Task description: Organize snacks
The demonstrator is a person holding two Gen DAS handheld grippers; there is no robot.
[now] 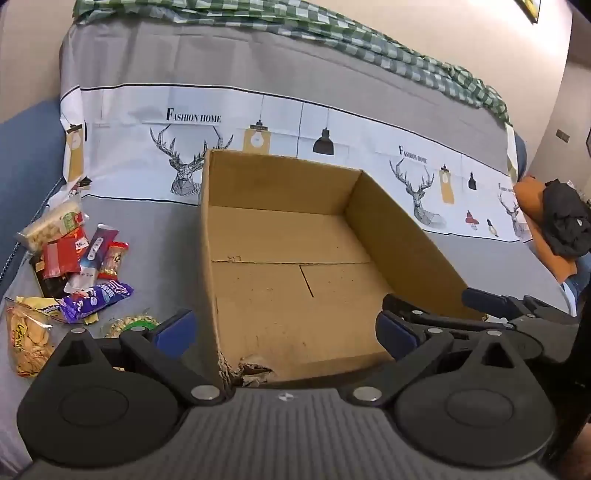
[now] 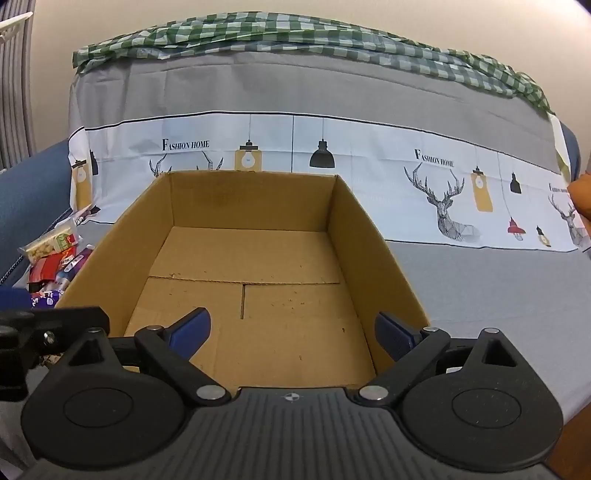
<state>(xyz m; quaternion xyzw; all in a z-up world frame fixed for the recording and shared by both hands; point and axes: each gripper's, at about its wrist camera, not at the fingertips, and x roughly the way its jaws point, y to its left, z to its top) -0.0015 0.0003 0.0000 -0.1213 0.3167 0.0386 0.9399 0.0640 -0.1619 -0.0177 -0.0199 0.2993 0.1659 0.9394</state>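
Observation:
An open, empty cardboard box stands on the grey bed sheet; it also fills the right wrist view. A heap of snack packets lies left of the box: a red pouch, a purple packet, a bag of crackers and others. Part of the heap shows in the right wrist view. My left gripper is open and empty, straddling the box's near left corner. My right gripper is open and empty above the box's near edge; it also shows in the left wrist view.
The bed sheet has a white band printed with deer and lamps. A green checked cloth lies along the far side. Orange and black clothes lie at the right. The box's near left corner is torn.

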